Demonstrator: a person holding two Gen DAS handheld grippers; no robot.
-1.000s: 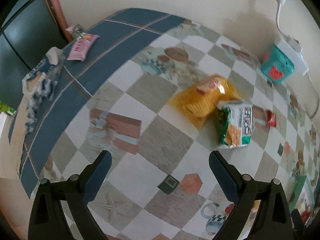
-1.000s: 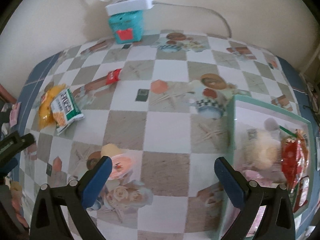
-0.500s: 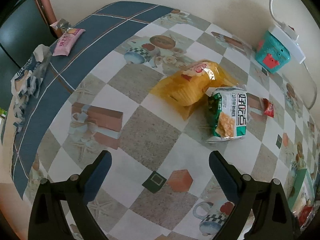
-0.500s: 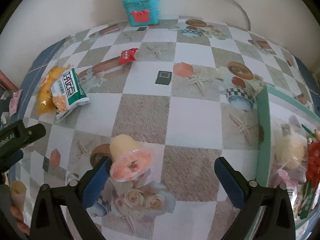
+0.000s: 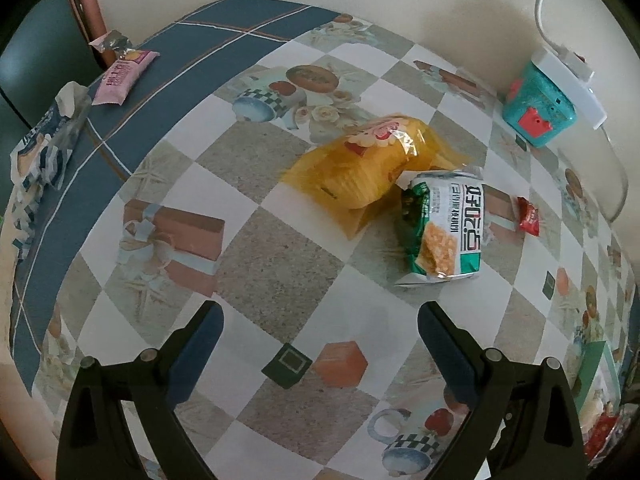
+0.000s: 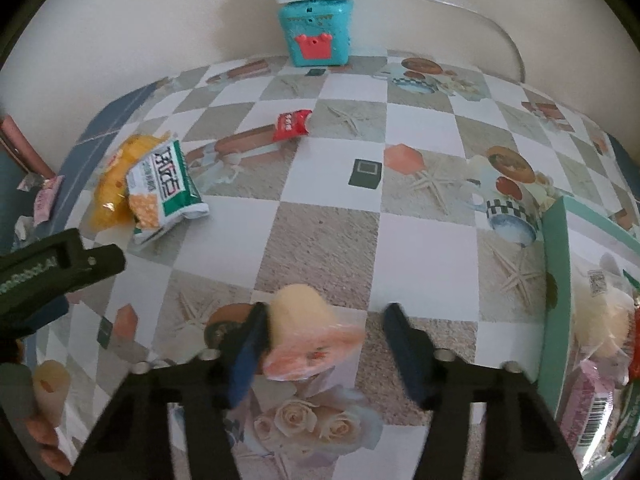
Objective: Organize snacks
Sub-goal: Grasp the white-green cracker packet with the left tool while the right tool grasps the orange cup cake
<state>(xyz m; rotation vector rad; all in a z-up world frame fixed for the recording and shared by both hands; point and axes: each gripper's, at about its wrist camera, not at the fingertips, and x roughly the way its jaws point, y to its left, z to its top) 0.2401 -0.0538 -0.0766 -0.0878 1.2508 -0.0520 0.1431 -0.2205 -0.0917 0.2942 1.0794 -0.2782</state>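
Note:
A pale jelly cup (image 6: 304,320) with a pink lid lies on its side on the checked tablecloth. It is between the jaws of my right gripper (image 6: 326,312), which are closing. The left pad touches the cup and the right pad stands a little apart from the lid. My left gripper (image 5: 320,312) hangs open over bare cloth with nothing between its fingers, and it also shows at the left edge of the right wrist view (image 6: 60,264). Beyond it lie a yellow snack bag (image 5: 360,168), a green-and-white cracker packet (image 5: 444,228) and a small red packet (image 5: 528,216).
A teal box (image 6: 556,280) at the right holds several snacks. A teal toy cube (image 6: 316,36) with a white power strip on top stands by the wall. A pink packet (image 5: 124,72) and a blue-and-white wrapper (image 5: 40,152) lie at the table's left edge. A second jelly cup (image 6: 50,384) sits by a hand.
My right gripper's jaws have narrowed from wide apart to close around the jelly cup. The left gripper has stayed open, and its view has shifted a little over the table.

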